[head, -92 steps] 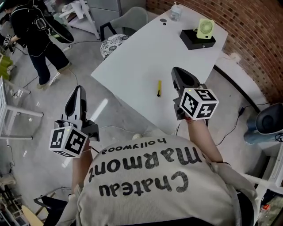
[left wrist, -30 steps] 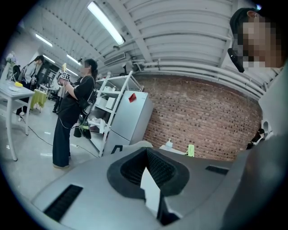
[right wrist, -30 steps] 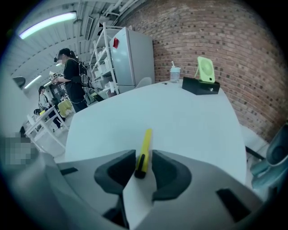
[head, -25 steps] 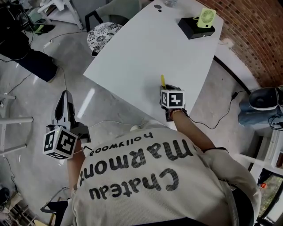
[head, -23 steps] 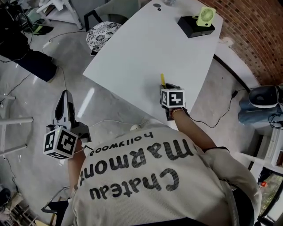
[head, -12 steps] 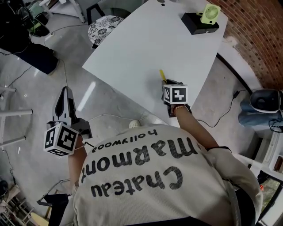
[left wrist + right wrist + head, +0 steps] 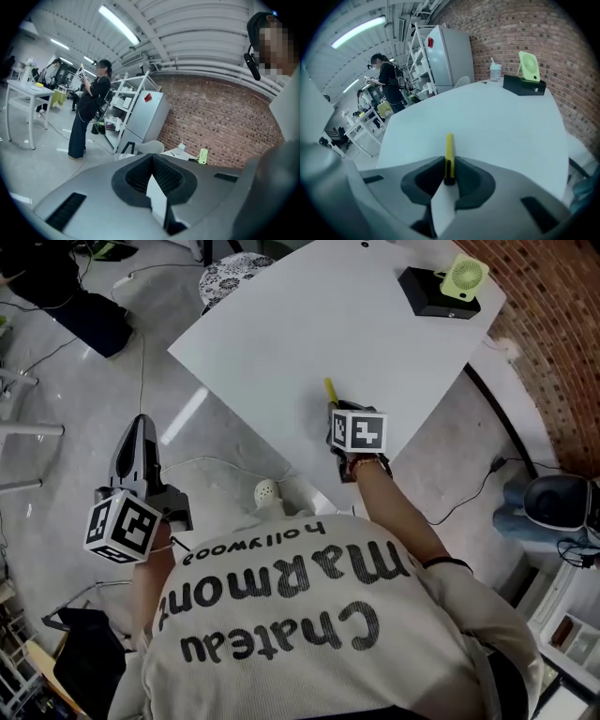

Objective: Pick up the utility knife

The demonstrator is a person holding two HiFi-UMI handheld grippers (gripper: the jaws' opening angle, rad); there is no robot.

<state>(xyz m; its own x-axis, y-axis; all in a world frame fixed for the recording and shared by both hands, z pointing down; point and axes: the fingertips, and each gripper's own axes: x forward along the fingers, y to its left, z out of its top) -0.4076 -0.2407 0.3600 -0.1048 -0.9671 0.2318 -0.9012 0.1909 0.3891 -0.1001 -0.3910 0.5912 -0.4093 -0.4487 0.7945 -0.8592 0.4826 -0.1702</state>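
The yellow utility knife (image 7: pixel 329 388) lies on the white table (image 7: pixel 309 324) near its front edge. My right gripper (image 7: pixel 336 409) points steeply down at the knife's near end. In the right gripper view the knife (image 7: pixel 449 150) runs straight away from me, with its dark rear end between the pads of the right gripper (image 7: pixel 449 174). The jaws are closing and the pads press on both sides of the knife. My left gripper (image 7: pixel 141 425) hangs over the floor to the left of the table. In its own view the left gripper (image 7: pixel 152 157) has its tips together with nothing between them.
A green fan (image 7: pixel 466 277) stands on a black box (image 7: pixel 434 298) at the table's far right corner. A chair with a patterned cushion (image 7: pixel 230 263) stands beyond the far left edge. Cables and a small white round object (image 7: pixel 267 491) lie on the floor. A person (image 7: pixel 89 110) stands far off.
My right gripper came down from above the table onto the knife's near end and its jaws narrowed round it. The left gripper has drifted a little over the floor.
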